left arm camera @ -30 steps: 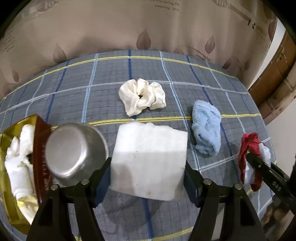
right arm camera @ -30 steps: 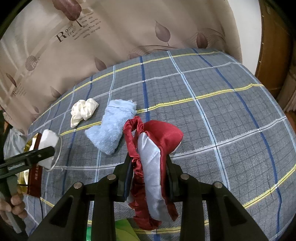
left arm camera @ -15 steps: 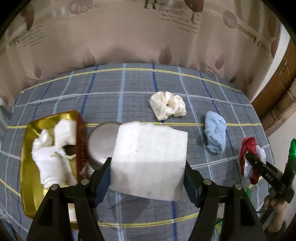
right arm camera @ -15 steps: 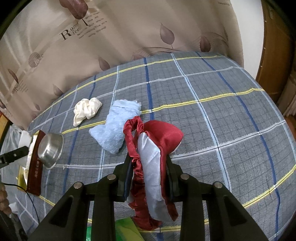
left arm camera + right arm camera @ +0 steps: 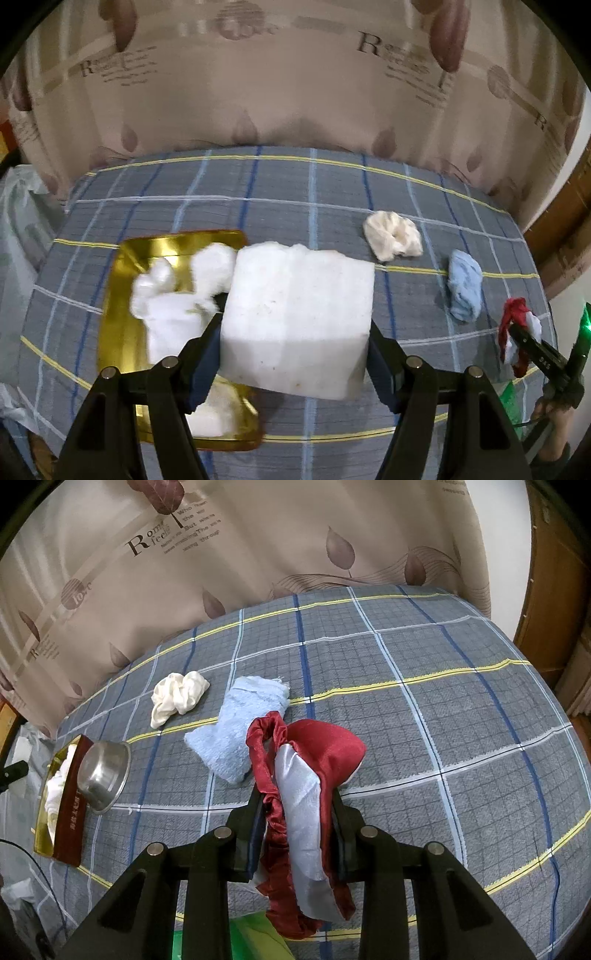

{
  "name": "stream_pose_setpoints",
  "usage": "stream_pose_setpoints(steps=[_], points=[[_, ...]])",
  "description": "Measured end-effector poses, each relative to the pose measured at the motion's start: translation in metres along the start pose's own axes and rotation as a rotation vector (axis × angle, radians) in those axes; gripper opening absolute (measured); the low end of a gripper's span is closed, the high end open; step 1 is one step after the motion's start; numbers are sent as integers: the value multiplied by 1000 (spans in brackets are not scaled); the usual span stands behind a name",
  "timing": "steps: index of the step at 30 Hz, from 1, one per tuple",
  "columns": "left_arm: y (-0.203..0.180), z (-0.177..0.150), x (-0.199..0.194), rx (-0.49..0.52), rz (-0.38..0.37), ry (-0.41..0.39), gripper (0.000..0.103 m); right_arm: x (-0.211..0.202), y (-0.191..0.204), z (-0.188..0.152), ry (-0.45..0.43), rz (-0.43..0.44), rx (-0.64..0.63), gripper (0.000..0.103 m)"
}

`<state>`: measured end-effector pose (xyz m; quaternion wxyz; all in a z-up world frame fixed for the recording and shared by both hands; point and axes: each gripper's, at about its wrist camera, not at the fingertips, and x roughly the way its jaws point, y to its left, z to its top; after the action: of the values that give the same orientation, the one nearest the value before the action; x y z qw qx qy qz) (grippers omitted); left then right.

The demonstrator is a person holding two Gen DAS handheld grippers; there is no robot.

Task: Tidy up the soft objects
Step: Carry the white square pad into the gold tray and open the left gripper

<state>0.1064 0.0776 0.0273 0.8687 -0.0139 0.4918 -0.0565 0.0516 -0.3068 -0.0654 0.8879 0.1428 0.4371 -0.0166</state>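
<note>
Left wrist view: the left gripper [image 5: 295, 325], jaws spread wide, clamps a white foam block [image 5: 297, 319] between its pads above the near right edge of a gold tray [image 5: 122, 321], apparently carried there to join the white fluffy cloths [image 5: 173, 306] already lying in it. The block hides much of the tray's right side. Far right on the checked cloth [image 5: 258, 199] lie a cream scrunchie [image 5: 392, 236] and a pale blue towel [image 5: 464, 284], both loose; the picture is slightly blurred

Right wrist view: the right gripper [image 5: 299, 830], nearly closed, pinches a red and silver satin pouch [image 5: 306, 775], held off the cloth as if waiting its turn. The pouch covers the towel's near end. At far left a steel bowl [image 5: 105, 775] leans by the tray, whose contents are hard to read here
</note>
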Motion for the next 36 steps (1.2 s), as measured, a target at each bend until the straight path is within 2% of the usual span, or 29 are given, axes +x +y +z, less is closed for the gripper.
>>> stream_pose_setpoints(steps=[9, 15, 23, 36], points=[[50, 6, -6, -47, 116, -19, 71, 0, 0, 0, 1, 0, 0, 29], [86, 5, 7, -96, 168, 10, 71, 0, 0, 0, 0, 1, -1, 29], [110, -5, 28, -133, 176, 50, 71, 0, 0, 0, 0, 2, -1, 29], [131, -14, 55, -137, 181, 95, 75, 0, 2, 0, -1, 2, -9, 29]])
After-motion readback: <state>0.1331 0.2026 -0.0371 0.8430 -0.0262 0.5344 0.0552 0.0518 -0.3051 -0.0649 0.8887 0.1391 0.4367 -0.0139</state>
